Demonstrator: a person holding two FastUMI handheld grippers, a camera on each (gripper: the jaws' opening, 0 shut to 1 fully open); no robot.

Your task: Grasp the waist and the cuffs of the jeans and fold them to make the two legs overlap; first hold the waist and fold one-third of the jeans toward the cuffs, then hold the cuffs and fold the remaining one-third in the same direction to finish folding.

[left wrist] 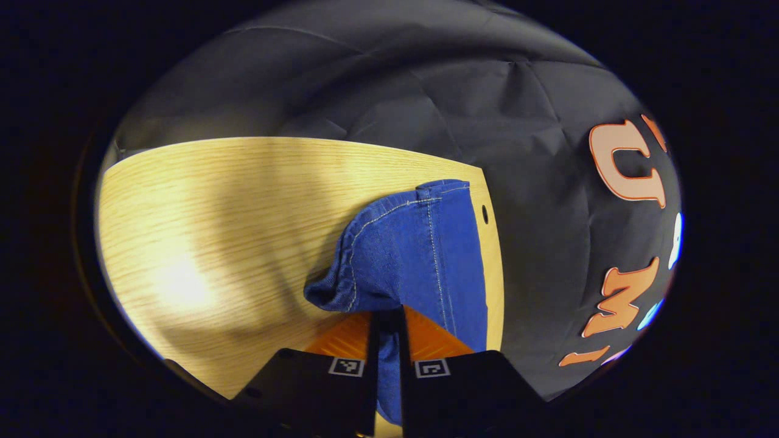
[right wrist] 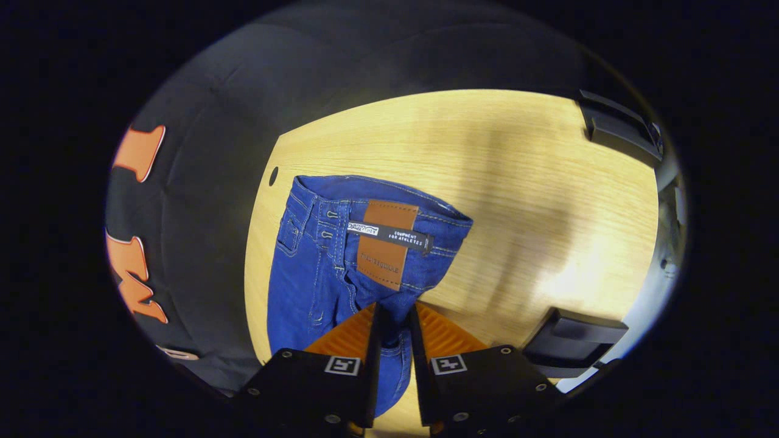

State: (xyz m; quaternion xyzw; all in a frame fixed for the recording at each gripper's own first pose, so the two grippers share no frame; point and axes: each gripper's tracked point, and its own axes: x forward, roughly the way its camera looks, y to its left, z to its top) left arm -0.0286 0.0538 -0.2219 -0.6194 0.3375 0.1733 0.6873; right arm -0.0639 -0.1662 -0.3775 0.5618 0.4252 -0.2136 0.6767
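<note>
Jeans [right wrist: 316, 274] lie on the wooden table [right wrist: 517, 182], waist at 12 o'clock, while right gripper [right wrist: 394, 331] and left gripper [left wrist: 387, 328] each pinch denim, probably to overlap the legs.

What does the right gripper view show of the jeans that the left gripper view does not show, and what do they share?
Right gripper view: the waistband with a brown patch, belt loops, and the right gripper clamped on denim. Left gripper view: a hemmed edge with a seam, and the left gripper clamped on denim. Both: blue jeans over the wooden table near its edge hole.
</note>
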